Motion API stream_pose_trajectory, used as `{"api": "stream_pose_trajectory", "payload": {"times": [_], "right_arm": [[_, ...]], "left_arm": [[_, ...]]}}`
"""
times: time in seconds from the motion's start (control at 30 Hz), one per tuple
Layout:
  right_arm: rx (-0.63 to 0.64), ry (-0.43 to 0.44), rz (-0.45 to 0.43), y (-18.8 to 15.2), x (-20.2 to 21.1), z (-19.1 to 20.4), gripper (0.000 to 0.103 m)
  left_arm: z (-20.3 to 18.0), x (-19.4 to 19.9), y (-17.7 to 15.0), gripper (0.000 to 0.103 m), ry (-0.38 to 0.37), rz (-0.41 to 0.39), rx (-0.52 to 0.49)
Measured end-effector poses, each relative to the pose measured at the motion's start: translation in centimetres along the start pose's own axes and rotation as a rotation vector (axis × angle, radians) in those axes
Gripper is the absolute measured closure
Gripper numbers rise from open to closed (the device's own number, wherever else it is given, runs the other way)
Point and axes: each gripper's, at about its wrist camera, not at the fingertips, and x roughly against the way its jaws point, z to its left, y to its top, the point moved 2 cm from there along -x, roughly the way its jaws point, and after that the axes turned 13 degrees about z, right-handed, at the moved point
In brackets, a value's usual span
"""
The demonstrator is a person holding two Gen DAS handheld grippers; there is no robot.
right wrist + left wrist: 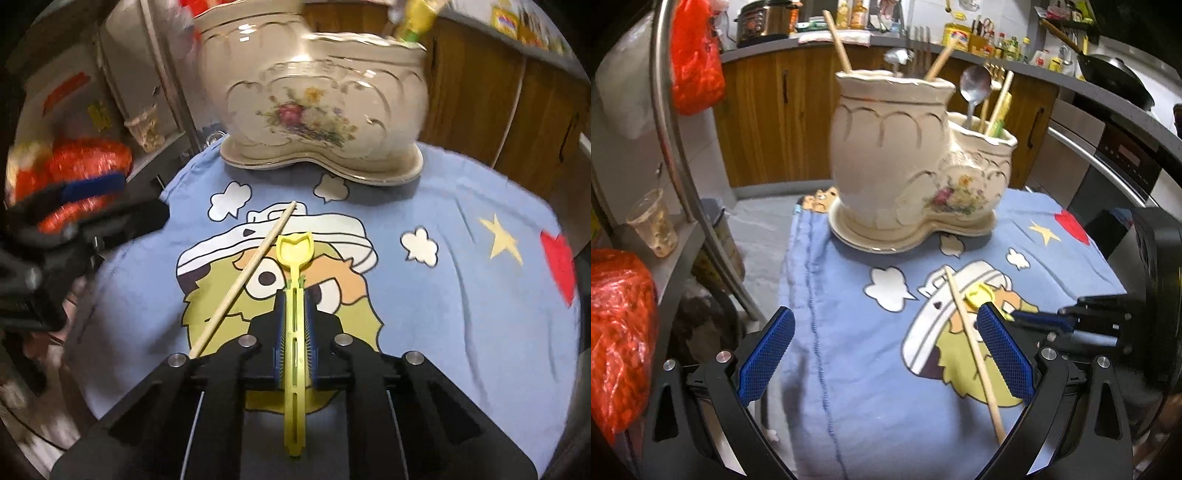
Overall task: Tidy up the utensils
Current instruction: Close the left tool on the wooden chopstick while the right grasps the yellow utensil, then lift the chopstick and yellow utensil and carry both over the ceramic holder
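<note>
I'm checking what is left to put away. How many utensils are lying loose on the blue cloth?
2. A wooden chopstick lies diagonally on the cartoon print, and a yellow plastic spoon beside it is clamped in the right claw. More may be hidden out of frame.

My left view is evenly lit and mostly sharp, with straight lines bowing toward a black rim. Pale glare sits on the ceramic holder [886, 147] and the steel pole [670, 122]. My right view is dimmer and warmer; the red bag [81, 166] and far edges smear with blur, while the blue cloth [461, 314] stays clear, shadows soft.
</note>
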Motion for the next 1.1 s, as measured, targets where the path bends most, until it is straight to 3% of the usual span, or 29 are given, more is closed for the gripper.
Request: {"api": "stream_pose_trajectory", "payload": {"times": [0.2, 0.3, 0.57, 0.63, 0.83, 0.9, 0.93, 0.97, 1.1], "right_arm": [[-0.102, 0.057, -0.045, -0.1, 2.0, -3.2, 0.093], [-0.117, 0.064, -0.053, -0.2, 2.4, -3.9, 0.093], [-0.073, 0.050, -0.072, -0.3, 3.0, -3.5, 0.093], [-0.070, 0.050, -0.074, -0.4, 3.2, -3.5, 0.093], [-0.075, 0.060, -0.084, -0.4, 3.4, -3.6, 0.093], [-0.073, 0.062, -0.084, -0.4, 3.5, -3.6, 0.093], [-0.072, 0.065, -0.084, -0.5, 3.5, -3.6, 0.093], [-0.072, 0.066, -0.085, -0.5, 3.5, -3.6, 0.093], [-0.078, 0.067, -0.093, -0.5, 3.6, -3.7, 0.093]], "left_arm": [[-2.3, -1.4, -0.4, 0.005, -0.103, 0.091, -0.076], [-3.6, -2.4, -0.7, 0.008, -0.094, 0.138, -0.127], [-6.7, -3.4, -1.6, 0.055, -0.052, 0.193, -0.242], [-7.2, -3.6, -1.7, 0.062, -0.036, 0.196, -0.259], [-7.9, -4.3, -1.1, 0.068, 0.013, 0.179, -0.252], [-7.8, -4.4, -0.8, 0.080, 0.023, 0.174, -0.253], [-7.8, -4.5, -0.8, 0.091, 0.033, 0.170, -0.258], [-7.8, -4.6, -0.7, 0.095, 0.044, 0.164, -0.264], [-8.0, -4.9, -0.6, 0.097, 0.042, 0.158, -0.273]]}}
